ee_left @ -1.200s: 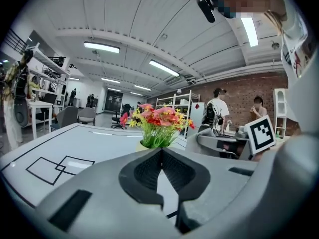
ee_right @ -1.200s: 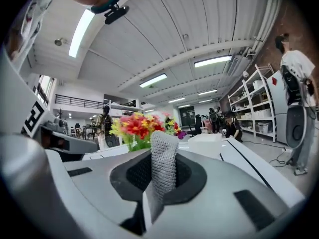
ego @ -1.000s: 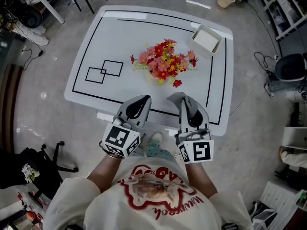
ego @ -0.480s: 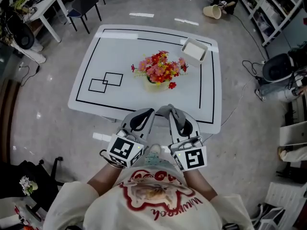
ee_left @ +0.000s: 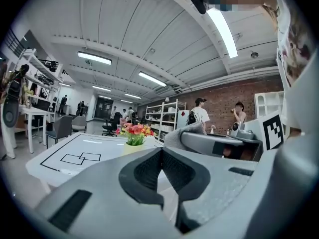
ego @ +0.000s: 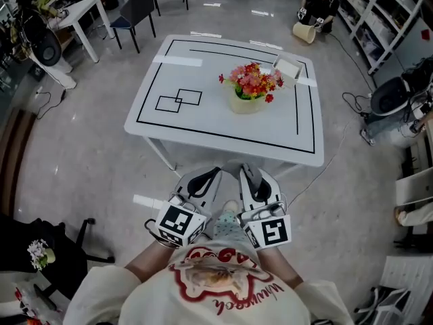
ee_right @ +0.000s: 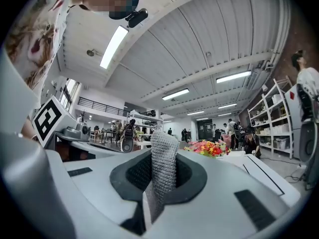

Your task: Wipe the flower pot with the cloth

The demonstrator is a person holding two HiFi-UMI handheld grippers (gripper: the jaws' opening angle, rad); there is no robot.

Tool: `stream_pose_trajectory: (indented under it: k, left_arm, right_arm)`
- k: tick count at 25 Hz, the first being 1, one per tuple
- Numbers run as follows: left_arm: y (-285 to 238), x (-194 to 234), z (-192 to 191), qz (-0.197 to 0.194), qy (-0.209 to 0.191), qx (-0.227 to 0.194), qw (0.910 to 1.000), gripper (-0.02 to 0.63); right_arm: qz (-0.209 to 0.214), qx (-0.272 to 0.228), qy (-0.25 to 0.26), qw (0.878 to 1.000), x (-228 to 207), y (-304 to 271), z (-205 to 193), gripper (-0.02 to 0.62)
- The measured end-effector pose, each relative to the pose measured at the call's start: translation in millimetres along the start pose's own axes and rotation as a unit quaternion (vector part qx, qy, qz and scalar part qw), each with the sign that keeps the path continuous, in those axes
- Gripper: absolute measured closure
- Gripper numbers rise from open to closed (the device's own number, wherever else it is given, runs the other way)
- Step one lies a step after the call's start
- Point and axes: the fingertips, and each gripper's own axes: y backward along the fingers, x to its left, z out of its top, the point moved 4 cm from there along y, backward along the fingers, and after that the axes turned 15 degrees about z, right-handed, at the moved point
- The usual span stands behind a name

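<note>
The flower pot [ego: 245, 104], pale yellow with red and pink flowers [ego: 252, 81], stands on the white table [ego: 203, 124], right of its middle. Both grippers hover close to my body, short of the table's near edge and well away from the pot. My left gripper [ego: 210, 175] is shut with nothing in it; its jaws meet [ee_left: 161, 151]. My right gripper [ego: 247, 171] is shut on a grey knitted cloth [ee_right: 162, 163] that sticks up between the jaws. The pot [ee_left: 132, 146] shows far off in the left gripper view. Only the flowers [ee_right: 212, 147] show in the right gripper view.
A white tray [ego: 287, 68] sits at the table's far right corner. Two overlapping black squares [ego: 177, 100] are marked on its left half. Chairs and desks stand at the back left, shelves along the right, and a tipped bucket [ego: 306, 31] lies beyond the table. People stand in the distance.
The table and pot have drawn farther off as I stepped back. Both grippers stay shut near my body, the cloth still in the right one.
</note>
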Motion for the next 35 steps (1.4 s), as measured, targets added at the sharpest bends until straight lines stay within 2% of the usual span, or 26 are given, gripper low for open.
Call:
stream_pose_trajectory:
  k: [4,8,15,21,28,35]
  left_arm:
    - [52.7,-4.0,-11.7,-0.009,-0.007,-0.006,0.9999,0.604]
    - [85.2,-12.9,-13.1,-0.022,-0.001,-0.010,0.9997,0.604]
    - [110.2,-42.6,-13.9,-0.042,-0.016,-0.022,0.9988,0.604]
    - [143.1,-64.7,-9.7,-0.034,-0.029,-0.028,0.9986,0.604]
    - [188.1,-127.9,-29.0,-0.029,-0.012,-0.014,0.9994,0.604]
    - [254.4,-172.4,-55.1,-0.018,-0.015,-0.001,0.9997,0.604]
  right_arm:
    - [-0.002,0.009,0.005,1.000,58.2,19.8,-0.9,0.569]
    - [-0.017,0.010,0.005,1.000,90.7,42.1,8.0,0.569]
    - [-0.036,0.000,0.009,0.999,109.9,84.2,17.4,0.569]
    - [-0.025,-0.017,0.010,1.000,134.7,110.7,28.1,0.569]
    - [-0.016,0.000,0.009,1.000,169.9,190.3,33.0,0.569]
    - [-0.011,0.010,-0.016,1.000,214.0,256.8,21.9,0.569]
